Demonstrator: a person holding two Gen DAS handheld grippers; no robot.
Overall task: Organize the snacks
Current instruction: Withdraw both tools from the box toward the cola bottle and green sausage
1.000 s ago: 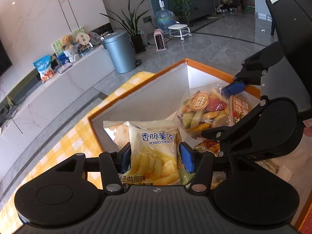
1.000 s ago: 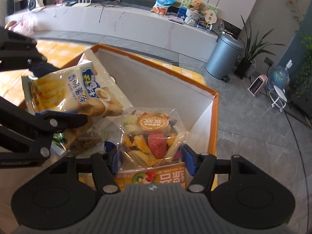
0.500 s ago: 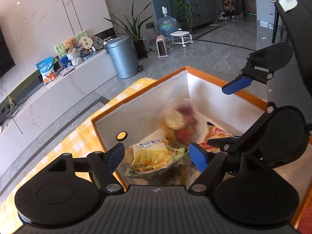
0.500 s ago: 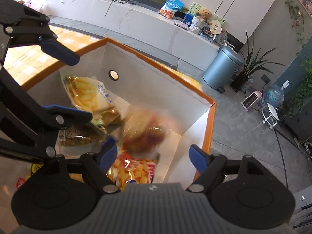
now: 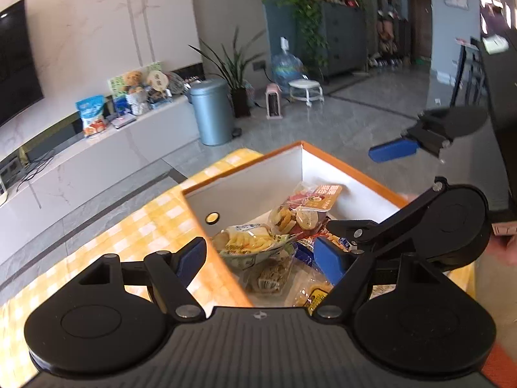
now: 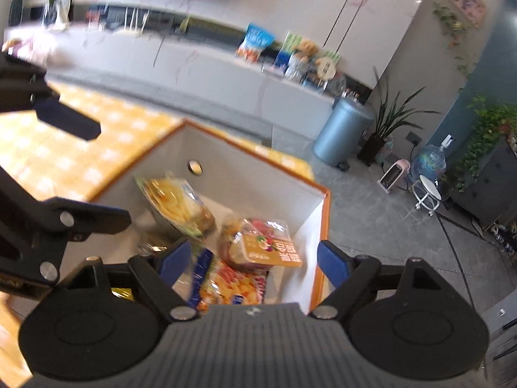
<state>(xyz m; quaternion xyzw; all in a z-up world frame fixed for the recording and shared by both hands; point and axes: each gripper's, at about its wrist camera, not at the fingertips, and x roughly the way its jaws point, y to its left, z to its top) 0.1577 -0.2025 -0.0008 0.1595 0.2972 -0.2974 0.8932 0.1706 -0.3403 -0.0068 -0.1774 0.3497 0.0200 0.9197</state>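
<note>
Left gripper [image 5: 260, 257] wide, empty. Right gripper [image 6: 255, 262] opening, nothing between its jaws. Potato-stick bag [image 5: 250, 242] and dried-fruit pack [image 6: 258, 245] lie inside the orange-rimmed box [image 5: 339, 165], seemingly dropped there for storage.

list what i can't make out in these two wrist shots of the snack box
- Box bottom, left wrist view: the near part is hidden behind the left hand-held gripper body.
- Yellow packet, left wrist view: mostly covered by the right hand-held gripper, label unreadable.
- Potato stick bag, right wrist view: print lost to motion blur.
- Counter items, right wrist view: blurred and too small to identify.
- Person's hand, left wrist view: cut off by the frame edge.
</note>
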